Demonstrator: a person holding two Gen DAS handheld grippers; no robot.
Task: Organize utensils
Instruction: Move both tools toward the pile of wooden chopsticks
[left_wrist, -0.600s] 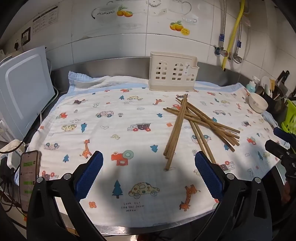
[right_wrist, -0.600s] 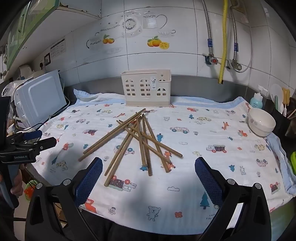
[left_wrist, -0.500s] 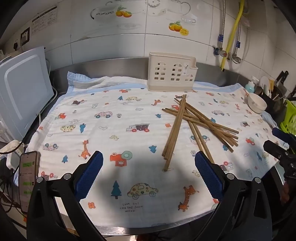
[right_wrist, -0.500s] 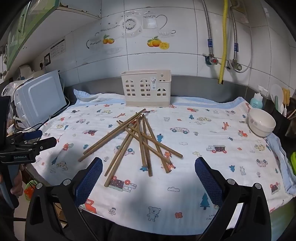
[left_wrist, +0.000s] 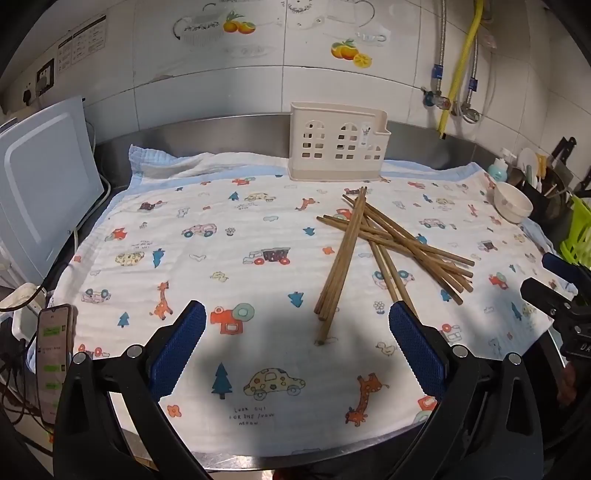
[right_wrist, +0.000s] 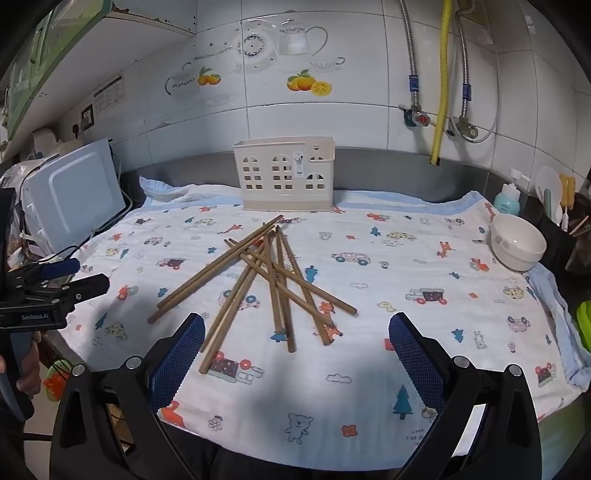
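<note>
Tabletop (left_wrist: 236, 459) draped in white cartoon-print cloth (right_wrist: 424, 266) reading "look out for the moon", cream holder (right_wrist: 284, 175) at back, crossed brown wooden chopsticks (right_wrist: 273, 280) mid-cloth, left tool (left_wrist: 297, 347) and right tool (right_wrist: 295, 349) spread wide, empty, "GenRobot.AI" label

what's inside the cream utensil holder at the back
Nothing shows through the window holes of the holder or sticks up above its rim. Its floor is hidden by the front wall, so small items cannot be ruled out. The chopsticks all lie on the cloth in front.
</note>
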